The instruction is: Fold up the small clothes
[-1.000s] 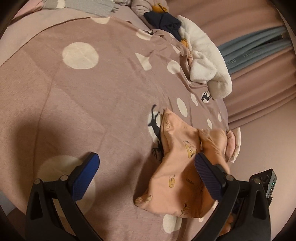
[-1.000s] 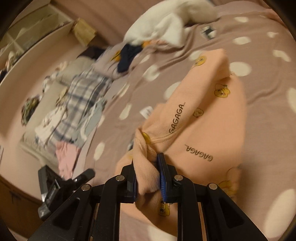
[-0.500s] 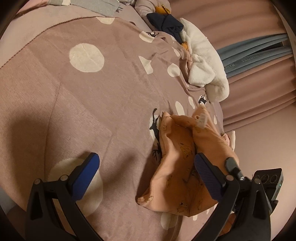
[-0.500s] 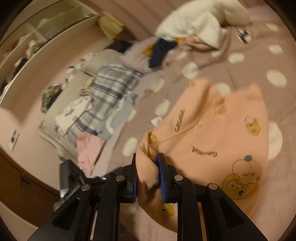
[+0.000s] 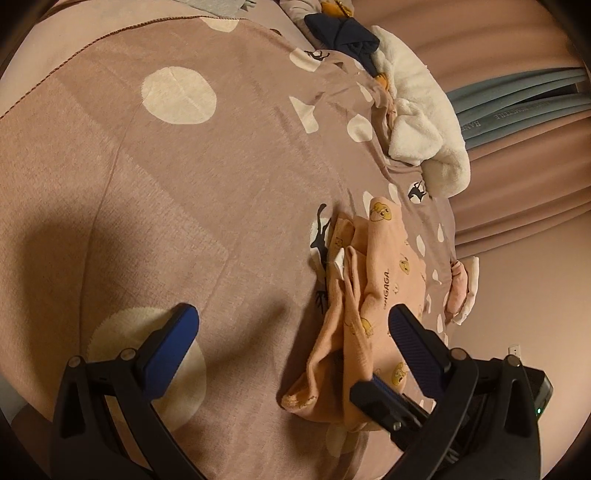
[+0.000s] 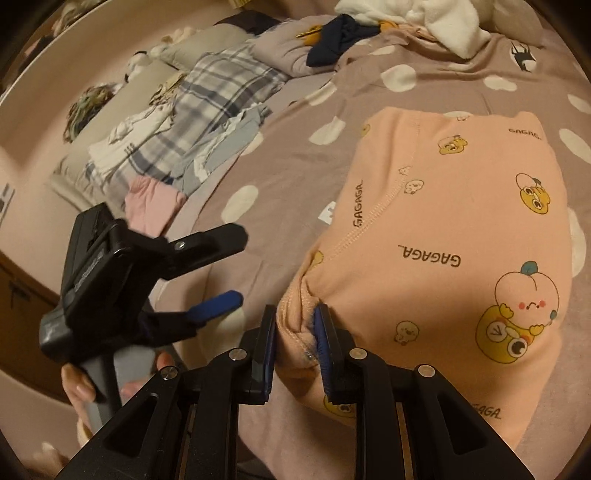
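The right tongs (image 6: 295,325) are clenched on a bunched hem of the peach garment (image 6: 443,240), a soft knit printed with yellow cartoon chicks and the word GAGAGA. The cloth spreads flat ahead of them and to their right across the bedspread (image 6: 424,48), a dusty mauve woven cover with cream dots and small black deer figures. From the left wrist view, the same peach garment (image 5: 373,295) lies rumpled just inside the right-hand finger, with a white care label showing on its near fold.

The left tongs (image 5: 291,328) stand released, blue pads spread wide above the bedspread (image 5: 184,203), which lies broad and bare ahead of them and to their left as far as its stitched border. Seen from the right wrist, the left tongs (image 6: 221,266) hang to the left of the garment, apart from it.

Ahead of both tongs, at the far side of the bed, sit a fluffy white fleece (image 5: 424,122) and a dark navy item (image 5: 343,33). Left of the right tongs lies a heap with a plaid cloth (image 6: 221,85) and a pink piece (image 6: 151,203). Pleated curtains (image 5: 524,184) hang close behind the bed's right edge.
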A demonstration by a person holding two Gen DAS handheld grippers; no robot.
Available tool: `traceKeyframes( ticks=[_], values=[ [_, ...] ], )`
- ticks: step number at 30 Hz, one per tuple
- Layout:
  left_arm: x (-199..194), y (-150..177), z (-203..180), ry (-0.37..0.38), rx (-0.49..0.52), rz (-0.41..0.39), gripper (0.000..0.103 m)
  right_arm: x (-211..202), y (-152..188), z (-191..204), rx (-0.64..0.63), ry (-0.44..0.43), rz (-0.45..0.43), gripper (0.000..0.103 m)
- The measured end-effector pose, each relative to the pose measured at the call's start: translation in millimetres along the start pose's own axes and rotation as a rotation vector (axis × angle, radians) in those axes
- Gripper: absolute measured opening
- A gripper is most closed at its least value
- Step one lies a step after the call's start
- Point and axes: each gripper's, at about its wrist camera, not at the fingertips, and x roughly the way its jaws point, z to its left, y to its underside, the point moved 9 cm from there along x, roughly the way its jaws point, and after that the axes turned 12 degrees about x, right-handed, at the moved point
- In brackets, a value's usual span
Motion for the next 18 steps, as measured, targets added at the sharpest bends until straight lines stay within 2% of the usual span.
traceKeyframes(
  ticks=[5,9,18],
  values=[
    [2,2,-2,-0.011,0.015,0.008,0.103,9,7,-2,-0.010,0.004,0.018,0.025],
    [3,3,-3,-0.003,0.012,0.002,0.103,13,7,3,0.017,-0.037,0.024,0.025],
    [4,4,-5,-0.006,0.029,0.005,0.103,14,9,3,0.020,-0.037,0.037,0.025]
  ],
)
